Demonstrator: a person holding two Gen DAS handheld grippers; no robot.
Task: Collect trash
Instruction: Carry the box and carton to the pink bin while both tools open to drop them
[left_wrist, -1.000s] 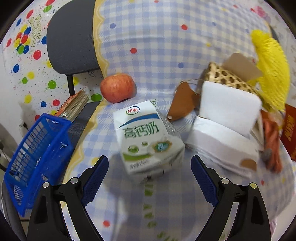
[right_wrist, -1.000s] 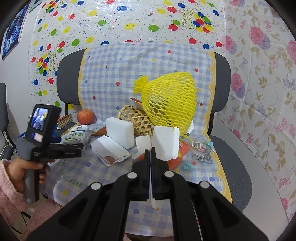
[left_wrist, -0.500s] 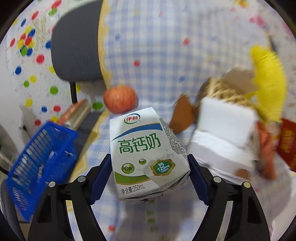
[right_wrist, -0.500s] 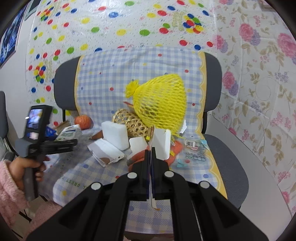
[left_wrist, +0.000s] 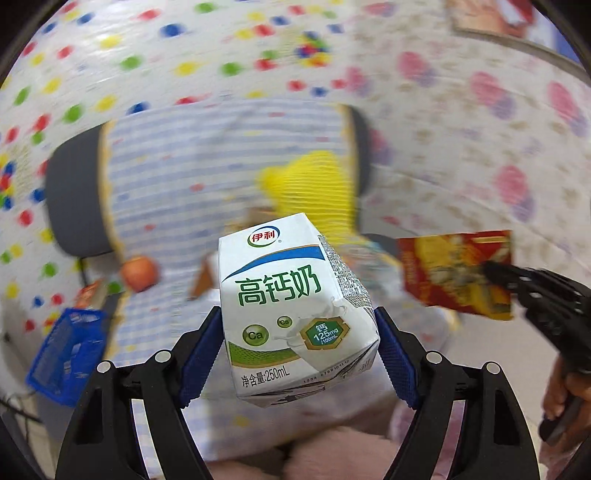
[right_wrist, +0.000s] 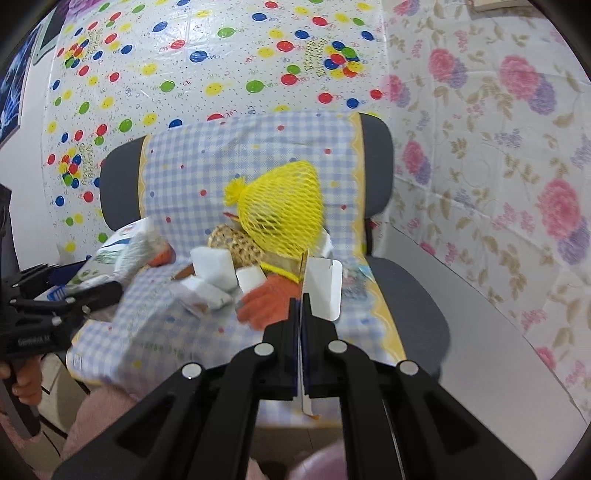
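My left gripper (left_wrist: 297, 332) is shut on a white and green milk carton (left_wrist: 291, 306) and holds it in the air in front of the chair. The carton also shows blurred in the right wrist view (right_wrist: 125, 251). My right gripper (right_wrist: 301, 306) is shut on a flat red and gold card, seen edge-on with its white back (right_wrist: 321, 291). The card's printed face shows in the left wrist view (left_wrist: 458, 273), at the right. Other items lie on the checked cloth (right_wrist: 192, 332): a yellow net bag (right_wrist: 280, 214), white foam blocks (right_wrist: 216, 264) and an orange glove (right_wrist: 269, 299).
A blue basket (left_wrist: 66, 354) stands low at the left of the chair, with an apple (left_wrist: 140, 271) on the seat's left edge. A woven basket (right_wrist: 236, 243) sits behind the foam. The grey chair (right_wrist: 406, 306) has walls covered in patterned sheets behind and to the right.
My left gripper closed on the milk carton and lifted it off the cloth, pulling back from the chair. My right gripper stayed shut on the card and drew back slightly.
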